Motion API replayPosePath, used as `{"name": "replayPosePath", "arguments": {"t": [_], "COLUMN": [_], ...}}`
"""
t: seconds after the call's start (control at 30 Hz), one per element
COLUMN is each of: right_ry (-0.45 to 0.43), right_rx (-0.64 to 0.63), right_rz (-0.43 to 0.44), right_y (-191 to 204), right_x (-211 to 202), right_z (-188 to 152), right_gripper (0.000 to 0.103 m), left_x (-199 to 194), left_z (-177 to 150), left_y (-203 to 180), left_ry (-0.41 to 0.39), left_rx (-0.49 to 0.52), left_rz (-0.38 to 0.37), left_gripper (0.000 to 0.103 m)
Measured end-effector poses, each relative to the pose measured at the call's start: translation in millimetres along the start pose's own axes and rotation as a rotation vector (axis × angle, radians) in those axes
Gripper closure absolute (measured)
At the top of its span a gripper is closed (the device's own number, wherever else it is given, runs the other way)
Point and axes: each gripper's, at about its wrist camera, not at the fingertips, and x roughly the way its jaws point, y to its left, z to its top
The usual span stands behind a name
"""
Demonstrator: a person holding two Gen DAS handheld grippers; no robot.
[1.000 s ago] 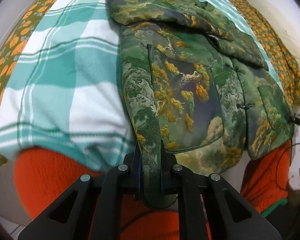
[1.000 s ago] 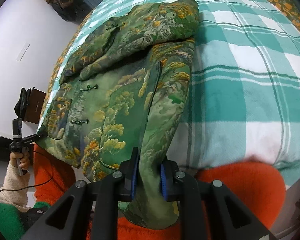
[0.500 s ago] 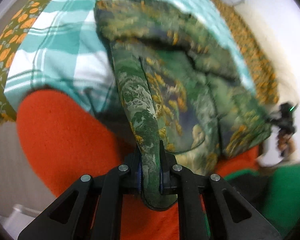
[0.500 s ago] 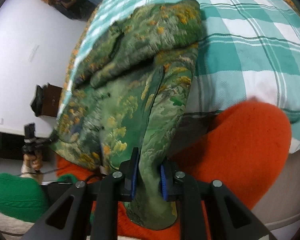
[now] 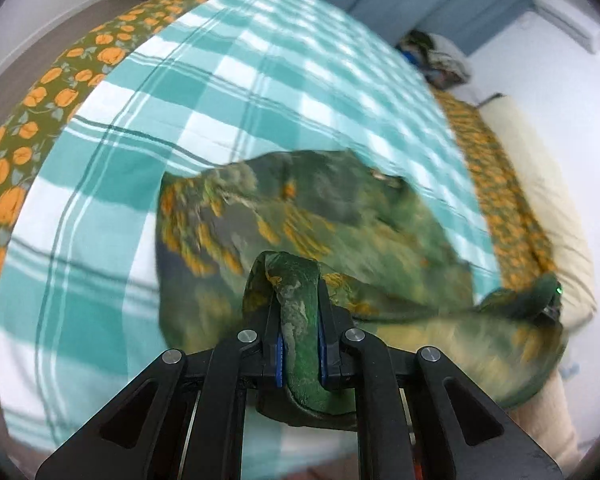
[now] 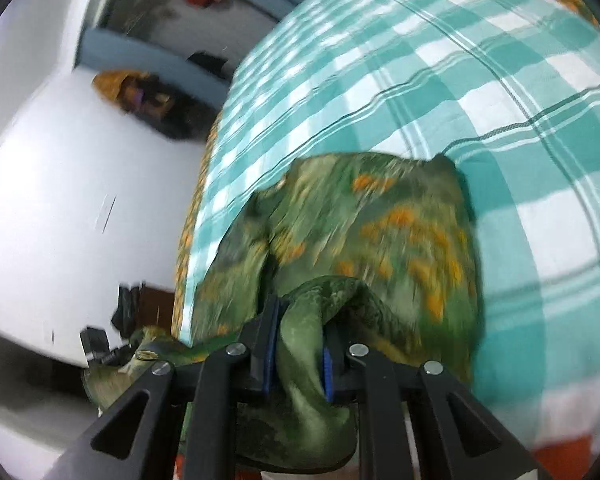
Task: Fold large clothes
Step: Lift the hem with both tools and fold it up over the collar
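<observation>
Green brocade with orange trees, the jacket lies bunched on the teal checked blanket of the bed. The left gripper has its jaws clamped on one hem fold; the right gripper pinches another, both folds raised above the blanket.

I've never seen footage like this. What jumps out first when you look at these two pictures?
A green jacket printed with golden trees fills the middle, lying bunched on a teal-and-white checked blanket. At the bottom of each view, a black hand-held gripper clamps a fold of it: the left hand-held gripper and the right hand-held gripper.
</observation>
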Motion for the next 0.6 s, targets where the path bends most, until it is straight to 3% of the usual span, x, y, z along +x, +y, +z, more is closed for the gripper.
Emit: {"name": "replayPosePath", "arguments": {"t": [0.13, 0.2, 0.23, 0.3, 0.37, 0.4, 0.5, 0.6], "right_ry": [-0.024, -0.052, -0.072, -0.095, -0.113, -0.128, -0.173, -0.123], "right_rx": [0.158, 0.259, 0.300, 0.343, 0.351, 0.346, 0.252, 0.040], "right_rz": [-0.017, 0.044, 0.093, 0.169, 0.203, 0.206, 0.180, -0.005], "right_y": [-49, -70, -76, -79, -75, -72, -53, -24], "right_x": [39, 47, 46, 43, 34, 28, 7, 8], "right_z": [8, 4, 1, 2, 8, 12, 28, 34], "right_gripper": [0.081, 0.075, 0.067, 0.049, 0.026, 0.022, 0.020, 0.020], "left_x": [35, 38, 37, 26, 10, 4, -5, 10], "left_z": [3, 1, 1, 2, 5, 6, 6, 0], "left_y": [8, 11, 12, 15, 16, 18, 27, 30], "left_ry": [0.002, 0.000, -0.006, -0.038, -0.085, -0.097, -0.084, 0.030], "left_rx": [-0.030, -0.043, -0.051, -0.065, -0.064, -0.059, -0.010, 0.077], "left_rz": [0.089, 0.073, 0.046, -0.013, -0.023, -0.036, -0.057, -0.060], "left_gripper": [0.080, 0.060, 0.053, 0.023, 0.016, 0.016, 0.013, 0.009]}}
